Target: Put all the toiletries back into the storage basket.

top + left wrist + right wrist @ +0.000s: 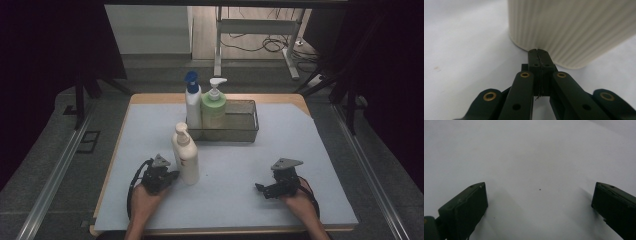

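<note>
- Down on the pale blue mat point(300, 150) we rest both tools; the wooden table point(150, 98) shows as a tan rim around that smooth sheet.
- Our left gripper point(172, 175) sits low at the foot of the cream pump bottle point(185, 155), its black jaws pressed flat together with nothing between them — in the left gripper view the closed tips point(539, 53) come up just short of the bottle's base, or touch it; we cannot tell which.
- That same close view shows the bottle's wall point(574, 30) as matt plastic with fine upright ribs and a rounded bottom edge; it stands upright on the mat.
- Our right gripper point(260, 189) lies well apart on the mat's right side, jaws spread wide — the right gripper view shows two blocky black pads point(464, 210) over bare, smooth mat.
- Behind the cream bottle stands a dark wire-mesh basket point(245, 120), rectangular and see-through.
- At its left end stand a slim white bottle with a blue cap point(192, 102) and a rounder green pump bottle point(213, 107), side by side.
</note>
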A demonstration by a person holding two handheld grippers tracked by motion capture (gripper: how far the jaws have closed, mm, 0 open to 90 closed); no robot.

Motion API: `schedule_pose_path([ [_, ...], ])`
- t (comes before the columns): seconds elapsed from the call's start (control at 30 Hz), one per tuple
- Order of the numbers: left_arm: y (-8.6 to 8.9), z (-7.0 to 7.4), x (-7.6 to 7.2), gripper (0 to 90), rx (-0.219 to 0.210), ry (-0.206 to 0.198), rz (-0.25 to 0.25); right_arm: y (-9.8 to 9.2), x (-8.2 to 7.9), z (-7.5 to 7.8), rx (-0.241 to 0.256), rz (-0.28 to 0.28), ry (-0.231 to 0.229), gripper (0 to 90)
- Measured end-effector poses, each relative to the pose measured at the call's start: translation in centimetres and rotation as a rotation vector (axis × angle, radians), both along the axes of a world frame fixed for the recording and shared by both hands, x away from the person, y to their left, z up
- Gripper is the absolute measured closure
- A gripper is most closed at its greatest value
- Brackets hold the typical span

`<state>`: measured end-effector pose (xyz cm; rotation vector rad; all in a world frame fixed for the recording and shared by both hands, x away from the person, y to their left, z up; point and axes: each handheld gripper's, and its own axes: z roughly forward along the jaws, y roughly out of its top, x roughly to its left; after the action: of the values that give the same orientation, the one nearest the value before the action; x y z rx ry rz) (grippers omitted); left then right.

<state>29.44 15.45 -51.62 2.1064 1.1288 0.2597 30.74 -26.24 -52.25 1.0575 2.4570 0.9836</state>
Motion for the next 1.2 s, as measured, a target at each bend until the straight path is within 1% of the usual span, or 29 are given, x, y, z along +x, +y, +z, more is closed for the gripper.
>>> schedule_pose_path([
  [0.2, -1.0, 0.0, 0.0, 89.6, 0.001, 0.000, -0.039, 0.0, 0.0, 0.0, -0.001, 0.001, -0.003, 0.0],
  [0.3, -1.5, 0.0, 0.1, 89.6, 0.000, 0.000, -0.049, 0.0, 0.0, 0.0, -0.001, 0.001, -0.003, 0.0],
  [0.57, -2.5, -0.2, 0.3, 89.6, -0.033, 0.008, -0.073, 0.0, 0.0, 0.0, -0.001, 0.001, -0.003, 0.0],
  [0.67, -3.0, -0.2, 0.4, 89.6, -0.037, 0.010, -0.086, 0.0, 0.0, 0.0, -0.001, 0.001, -0.004, 0.0],
  [0.77, -3.6, -0.1, 0.5, 89.5, -0.027, 0.005, -0.094, 0.0, 0.0, 0.0, -0.001, 0.001, -0.003, 0.0],
  [0.87, -3.9, -0.1, 0.6, 89.5, -0.028, 0.009, -0.100, 0.0, 0.0, 0.0, -0.001, 0.001, -0.003, 0.0],
  [1.03, -3.8, -0.1, 0.5, 88.8, -0.022, 0.004, -0.108, 0.0, 0.0, 0.0, -0.002, 0.002, -0.002, 0.0],
  [1.2, -3.3, 0.1, 0.0, 83.8, 0.007, 0.001, -0.106, 0.0, 0.0, 0.0, -0.004, 0.000, 0.000, 0.0],
])
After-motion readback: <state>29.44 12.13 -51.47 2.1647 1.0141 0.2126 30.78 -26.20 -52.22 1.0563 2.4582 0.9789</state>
